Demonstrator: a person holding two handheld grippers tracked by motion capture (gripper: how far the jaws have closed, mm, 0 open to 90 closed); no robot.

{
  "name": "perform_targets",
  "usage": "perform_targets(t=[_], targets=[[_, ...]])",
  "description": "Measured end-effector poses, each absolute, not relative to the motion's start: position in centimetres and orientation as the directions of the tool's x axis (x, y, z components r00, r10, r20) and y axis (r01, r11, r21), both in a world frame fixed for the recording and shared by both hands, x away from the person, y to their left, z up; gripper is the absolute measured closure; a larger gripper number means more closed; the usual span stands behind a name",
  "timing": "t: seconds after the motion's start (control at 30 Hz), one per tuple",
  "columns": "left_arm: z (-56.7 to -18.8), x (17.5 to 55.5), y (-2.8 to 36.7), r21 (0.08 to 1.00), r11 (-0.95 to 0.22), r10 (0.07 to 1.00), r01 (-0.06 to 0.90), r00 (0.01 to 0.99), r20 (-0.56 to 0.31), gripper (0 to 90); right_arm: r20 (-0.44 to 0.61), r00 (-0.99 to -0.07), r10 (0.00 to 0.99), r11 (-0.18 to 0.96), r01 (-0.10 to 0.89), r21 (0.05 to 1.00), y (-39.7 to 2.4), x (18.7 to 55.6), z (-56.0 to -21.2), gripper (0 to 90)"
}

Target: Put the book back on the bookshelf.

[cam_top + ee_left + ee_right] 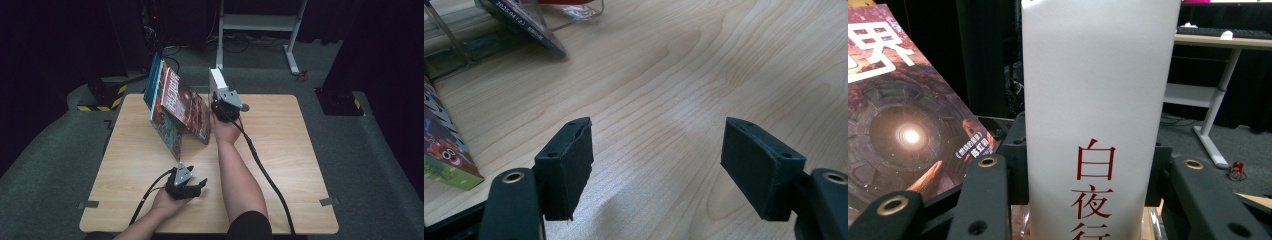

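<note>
The right gripper (218,102) is clamped on a white book (1098,120) standing upright near the table's (280,165) far edge, just beside the leaning magazines (182,107) — bare wood lies to its right. Red characters run down its spine. The left gripper (656,165) rests near the front edge — jaws apart, holding nothing.

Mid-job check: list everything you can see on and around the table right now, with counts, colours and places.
Thick white book with red characters on its spine: 1, upright, clamped between right gripper's jaws.
Slanted books with colourful covers: several, red and blue, leaning on a clear stand, table's far left.
Light wooden table: 1, centre.
White metal desk frame: 1, on the floor beyond the table.
Left gripper: 1, black, open, nothing between its jaws, near edge.
Right gripper: 1, black, far centre.
</note>
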State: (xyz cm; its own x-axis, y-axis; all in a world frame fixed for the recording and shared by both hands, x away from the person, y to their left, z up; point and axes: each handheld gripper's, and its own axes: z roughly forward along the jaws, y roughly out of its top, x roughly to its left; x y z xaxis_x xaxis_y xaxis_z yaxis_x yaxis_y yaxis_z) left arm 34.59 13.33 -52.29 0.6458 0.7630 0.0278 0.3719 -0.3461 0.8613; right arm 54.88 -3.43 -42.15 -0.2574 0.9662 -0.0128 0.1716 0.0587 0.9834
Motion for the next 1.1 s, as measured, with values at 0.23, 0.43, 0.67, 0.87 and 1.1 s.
perform_targets(t=[0.23,0.43,0.67,0.87,1.1], targets=[[-52.3,34.6,13.3,0.861,-0.349,0.763,0.369,0.646,0.032,29.0,-0.004,-0.257,0.966,0.05,0.173,0.984,-3.7,54.4,-42.6,54.0],[-52.3,34.6,13.2,0.86,-0.355,0.763,0.367,0.645,0.039,29.1,-0.002,-0.251,0.968,0.049,0.18,0.982,-3.7,53.9,-42.8,53.8],[-52.3,34.5,13.2,0.86,-0.357,0.763,0.366,0.645,0.042,29.1,0.006,-0.239,0.971,0.042,0.195,0.98,-3.6,53.6,-42.9,53.6],[-52.3,34.5,13.2,0.86,-0.358,0.762,0.364,0.646,0.044,29.1,0.005,-0.231,0.973,0.045,0.214,0.976,-3.5,53.3,-43.1,53.3],[-52.3,34.6,13.1,0.858,-0.362,0.761,0.365,0.647,0.046,29.1,0.02,-0.243,0.97,0.039,0.238,0.97,-4.1,53.1,-43.3,52.9]])
